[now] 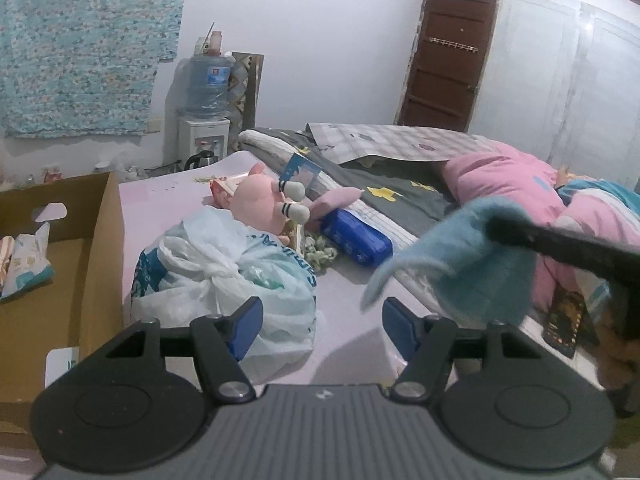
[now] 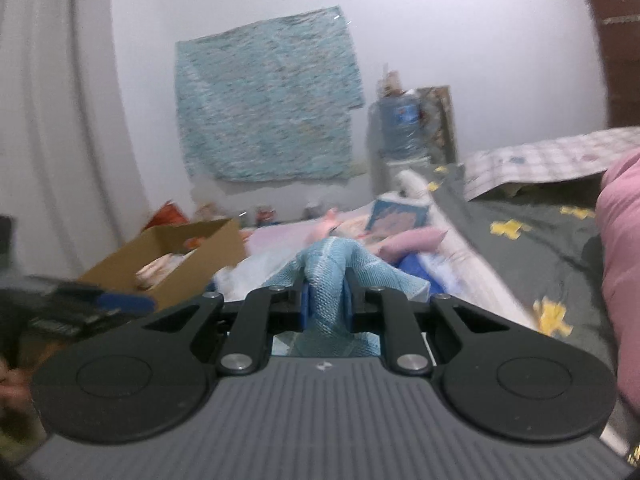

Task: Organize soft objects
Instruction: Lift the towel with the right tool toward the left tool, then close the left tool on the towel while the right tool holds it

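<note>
A blue cloth [image 2: 326, 280] hangs pinched between the closed jaws of the right gripper [image 2: 326, 300], lifted clear of the bed [image 2: 520, 248] and pointed toward the cardboard box [image 2: 180, 248] at the left. In the left wrist view the same cloth droops in mid-air from the right tool's dark finger, above the pale sheet [image 1: 348, 300].

The left gripper [image 1: 322, 322] hovers with its jaws parted and nothing between them, just over a knotted plastic bag [image 1: 224, 276]. Beyond the bag lie a pink plush toy [image 1: 256, 200] and a blue packet [image 1: 356, 240], both waiting on the bed. Two soft packs [image 1: 24, 264] already sit in the box.

The step in hand looks to be the carry: cloth picked, not yet stowed. The next move likely calls for swinging the cloth over the box's near wall, lowering it inside, then parting the jaws. The trailing corner may drag on the bag or catch the box rim, so height matters.
</note>
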Demonstrator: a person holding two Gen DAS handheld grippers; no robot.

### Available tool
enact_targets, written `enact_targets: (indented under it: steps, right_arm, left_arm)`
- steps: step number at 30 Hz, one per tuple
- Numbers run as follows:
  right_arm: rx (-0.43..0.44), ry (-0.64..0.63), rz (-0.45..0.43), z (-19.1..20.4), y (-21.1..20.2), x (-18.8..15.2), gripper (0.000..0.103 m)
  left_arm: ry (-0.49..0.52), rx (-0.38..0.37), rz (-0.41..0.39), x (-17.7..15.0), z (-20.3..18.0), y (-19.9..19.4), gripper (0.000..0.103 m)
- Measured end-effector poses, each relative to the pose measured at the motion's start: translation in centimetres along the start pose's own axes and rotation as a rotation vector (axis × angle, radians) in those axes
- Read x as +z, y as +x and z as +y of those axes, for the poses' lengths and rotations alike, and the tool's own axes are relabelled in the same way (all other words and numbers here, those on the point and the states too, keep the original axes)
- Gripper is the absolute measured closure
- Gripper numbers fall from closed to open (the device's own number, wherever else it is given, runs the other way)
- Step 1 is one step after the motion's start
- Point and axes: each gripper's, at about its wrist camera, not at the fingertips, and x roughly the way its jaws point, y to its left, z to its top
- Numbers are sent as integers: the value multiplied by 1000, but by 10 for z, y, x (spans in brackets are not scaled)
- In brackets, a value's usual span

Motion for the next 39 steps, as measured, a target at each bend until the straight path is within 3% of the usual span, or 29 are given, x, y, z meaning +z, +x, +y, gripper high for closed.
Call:
enact_targets:
  steps: [5, 12, 20, 26, 33, 39]
  right_arm:
    - [69, 35, 81, 15, -29, -23, 89]
    - [163, 236, 136, 1, -25, -52, 89]
    - [193, 438, 252, -41, 54, -71, 89]
    - [253, 587, 338, -61, 111, -82, 89]
    - [277, 626, 388, -61, 140, -90, 88]
    - [270, 622, 478, -58, 171, -96, 88]
  left_arm:
    - [6, -20, 23, -10, -4, 8, 36]
    - [50, -40, 176, -36, -19, 48, 36]
    - [3, -48, 311, -61, -17, 105, 38]
    - [1, -19, 352, -67, -12, 123, 38]
    - [11, 10, 372, -72, -5, 126, 38]
    - [45, 37, 344, -72, 1, 105, 37]
